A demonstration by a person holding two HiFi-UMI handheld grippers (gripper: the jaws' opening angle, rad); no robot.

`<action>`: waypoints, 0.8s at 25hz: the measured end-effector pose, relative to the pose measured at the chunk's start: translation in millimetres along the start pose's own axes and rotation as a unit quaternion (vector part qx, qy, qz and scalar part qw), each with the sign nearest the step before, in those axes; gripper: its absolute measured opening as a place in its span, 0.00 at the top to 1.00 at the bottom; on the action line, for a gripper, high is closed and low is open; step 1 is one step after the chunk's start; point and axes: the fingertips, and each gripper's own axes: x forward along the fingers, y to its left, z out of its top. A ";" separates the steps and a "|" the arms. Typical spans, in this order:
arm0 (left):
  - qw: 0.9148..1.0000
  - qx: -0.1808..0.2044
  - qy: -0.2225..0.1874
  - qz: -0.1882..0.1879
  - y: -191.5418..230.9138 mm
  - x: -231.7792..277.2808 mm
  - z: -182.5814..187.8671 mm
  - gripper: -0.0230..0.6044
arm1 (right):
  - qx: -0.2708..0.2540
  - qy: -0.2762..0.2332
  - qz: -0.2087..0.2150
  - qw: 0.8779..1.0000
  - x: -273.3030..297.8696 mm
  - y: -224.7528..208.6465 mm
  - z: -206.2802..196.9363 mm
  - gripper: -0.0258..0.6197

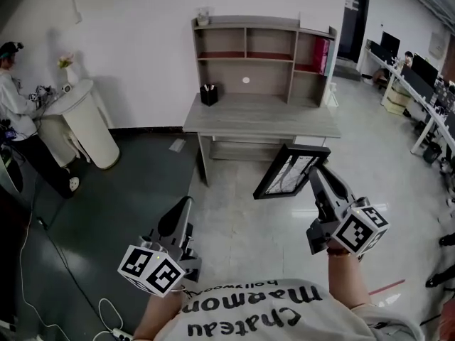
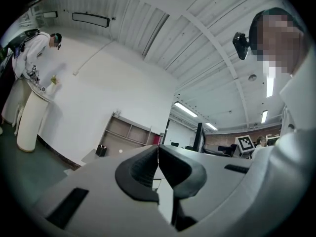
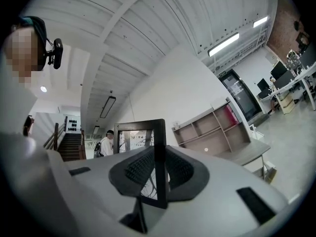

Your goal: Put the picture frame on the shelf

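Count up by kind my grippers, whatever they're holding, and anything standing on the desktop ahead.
Grippers: 2, the left gripper with its jaws together on nothing, and the right gripper.
Black rectangular picture frame, clamped in the right gripper's jaws: 1.
Black square pen holder on the grey wooden desk: 1.
Total: 4.

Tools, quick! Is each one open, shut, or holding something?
Left tool: shut, holding nothing.
Right tool: shut on the picture frame.
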 end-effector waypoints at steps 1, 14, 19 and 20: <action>1.000 -0.004 0.002 0.003 -1.8 1.0 -5.7 0.94 | 0.004 0.003 0.003 1.000 -0.1 -5.2 -1.9 0.85; 0.996 -0.038 0.050 0.066 4.4 5.4 -69.6 0.94 | 0.061 0.091 0.016 0.994 20.2 -53.5 -65.5 0.85; 0.995 -0.071 0.047 0.044 22.9 33.1 -80.5 0.94 | 0.058 0.107 0.000 0.993 44.1 -72.8 -80.1 0.85; 0.995 -0.078 0.042 0.037 27.3 40.7 -79.1 0.94 | 0.056 0.110 -0.004 0.992 50.5 -76.9 -82.0 0.85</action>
